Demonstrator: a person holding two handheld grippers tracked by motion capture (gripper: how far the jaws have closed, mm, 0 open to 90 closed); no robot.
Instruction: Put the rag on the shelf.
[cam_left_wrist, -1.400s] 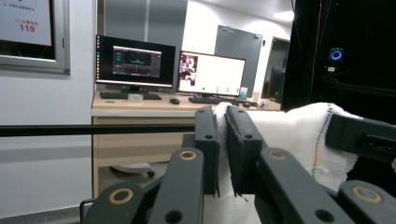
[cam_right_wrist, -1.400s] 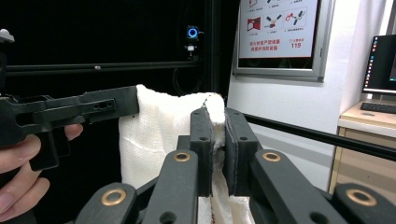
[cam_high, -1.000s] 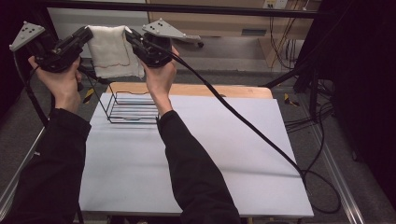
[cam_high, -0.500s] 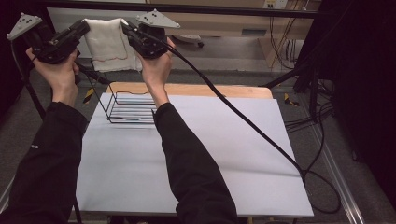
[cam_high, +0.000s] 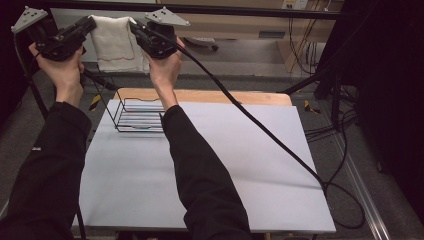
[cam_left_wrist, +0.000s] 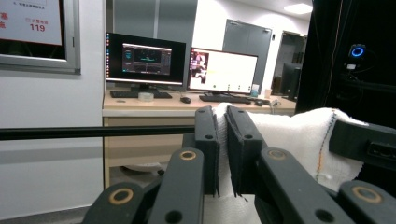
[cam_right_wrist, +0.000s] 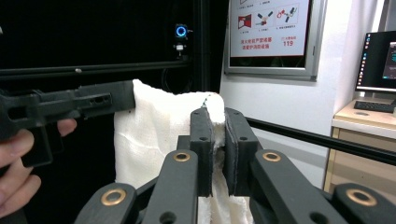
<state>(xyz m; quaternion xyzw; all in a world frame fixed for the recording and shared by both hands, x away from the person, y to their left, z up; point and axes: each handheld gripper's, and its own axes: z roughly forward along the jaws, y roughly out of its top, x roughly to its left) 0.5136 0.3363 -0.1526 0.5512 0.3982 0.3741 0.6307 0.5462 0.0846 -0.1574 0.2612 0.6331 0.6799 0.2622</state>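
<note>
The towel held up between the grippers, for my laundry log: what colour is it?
White, with thin coloured stitching along an edge; the towel shows best in the right gripper view.

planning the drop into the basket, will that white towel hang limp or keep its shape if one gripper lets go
Probably limp: the white towel drapes in soft folds below the left gripper and right gripper. It looks light, held by corner pinches alone. Released on one side, it would likely swing and bunch.

- High view looks forward and down over the table (cam_high: 210, 170).
- Both gripper views look level, close on the shared white towel (cam_high: 116, 42), upper left of the high view.
</note>
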